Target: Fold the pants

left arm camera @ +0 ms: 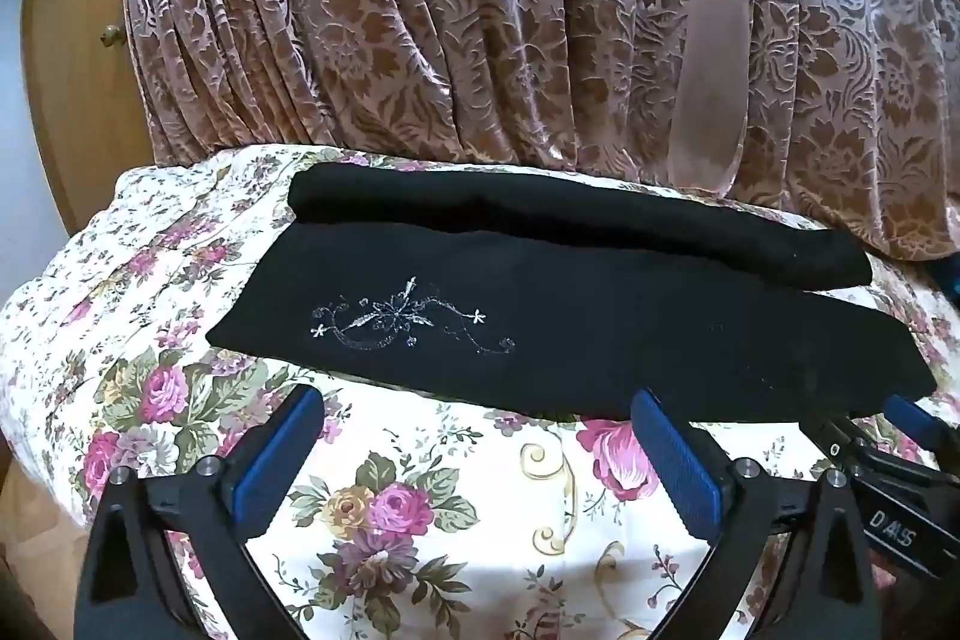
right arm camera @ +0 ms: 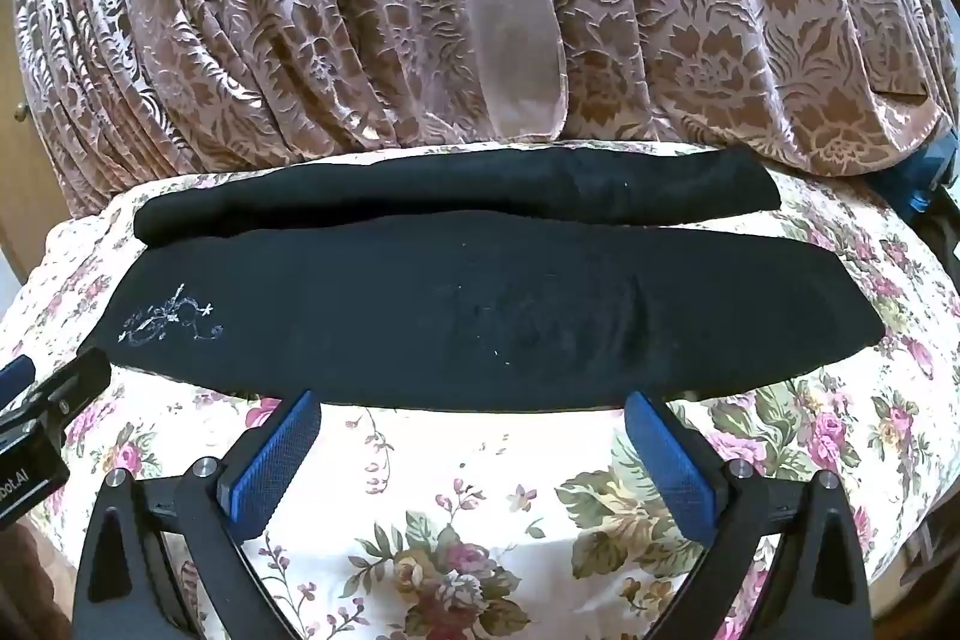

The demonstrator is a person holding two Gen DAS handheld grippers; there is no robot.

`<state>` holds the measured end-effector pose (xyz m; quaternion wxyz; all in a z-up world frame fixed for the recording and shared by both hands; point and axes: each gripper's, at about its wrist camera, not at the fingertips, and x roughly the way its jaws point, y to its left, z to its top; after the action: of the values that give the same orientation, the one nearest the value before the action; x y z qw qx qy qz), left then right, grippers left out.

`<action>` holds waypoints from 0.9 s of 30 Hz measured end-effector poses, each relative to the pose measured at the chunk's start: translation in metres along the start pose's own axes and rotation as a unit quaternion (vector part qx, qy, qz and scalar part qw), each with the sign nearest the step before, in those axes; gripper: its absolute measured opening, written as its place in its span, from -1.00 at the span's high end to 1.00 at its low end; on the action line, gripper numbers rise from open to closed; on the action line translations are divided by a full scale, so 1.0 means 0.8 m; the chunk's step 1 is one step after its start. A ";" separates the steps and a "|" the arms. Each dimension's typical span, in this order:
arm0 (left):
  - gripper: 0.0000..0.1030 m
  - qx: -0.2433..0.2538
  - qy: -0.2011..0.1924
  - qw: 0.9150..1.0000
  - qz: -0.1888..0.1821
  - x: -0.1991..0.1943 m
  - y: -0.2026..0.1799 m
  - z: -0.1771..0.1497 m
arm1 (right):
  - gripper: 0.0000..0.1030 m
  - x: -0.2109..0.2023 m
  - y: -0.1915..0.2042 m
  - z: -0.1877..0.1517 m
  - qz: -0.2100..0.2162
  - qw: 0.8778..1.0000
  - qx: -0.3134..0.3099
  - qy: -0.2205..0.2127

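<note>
A pair of black fabric pants (left arm camera: 600,340) lay stretched sideways across a surface covered by a cream floral cloth printed with pink roses and green leaves (left arm camera: 420,508). The pants formed a long, flat band, with a second dark length of the same fabric lying along its far edge as a narrower, rounded strip (left arm camera: 570,226). A small silver embroidered flourish (left arm camera: 408,319) sat on the flat band toward its left end.

Behind the pants hung a pleated curtain of dusty pink and brown velvet-like material with a raised leaf pattern (left arm camera: 420,10), its lower folds meeting the back of the floral cloth. A plain pink band of cloth (left arm camera: 714,58) ran down the curtain. At the far left edge stood a brown wooden panel with a small round brass knob (left arm camera: 110,35).

The left gripper (left arm camera: 477,451), black with blue textured pads, hovered just above the floral cloth at the near edge of the pants, its jaws spread wide with nothing between them. The right gripper (right arm camera: 471,454), built the same, hovered beside it further along the same near edge, jaws likewise spread wide and holding nothing. Both tilted downward toward the fabric. Each fingertip pair sat just short of the dark hem; whether any tip touched it could not be told.
</note>
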<state>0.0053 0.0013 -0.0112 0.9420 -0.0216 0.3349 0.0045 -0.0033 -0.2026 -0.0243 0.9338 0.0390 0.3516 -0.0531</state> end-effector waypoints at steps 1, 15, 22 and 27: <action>-0.99 0.001 0.000 1.000 0.001 0.000 0.000 0.000 | -0.99 0.000 0.000 0.001 0.001 1.000 0.001 0.000; -0.99 0.007 -0.003 1.000 -0.002 -0.003 -0.003 0.001 | -0.99 -0.002 -0.011 0.005 0.001 1.000 0.016 -0.007; -0.99 0.010 -0.003 1.000 -0.003 -0.005 -0.006 0.001 | -0.99 -0.001 -0.015 0.003 0.002 1.000 0.021 -0.004; -0.99 0.010 -0.002 1.000 -0.002 -0.007 -0.007 0.000 | -0.99 0.000 -0.017 0.002 0.003 1.000 0.021 -0.002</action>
<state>0.0012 -0.0040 -0.0075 0.9428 -0.0130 0.3331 -0.0011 -0.0040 -0.2162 -0.0231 0.9338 0.0597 0.3480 -0.0578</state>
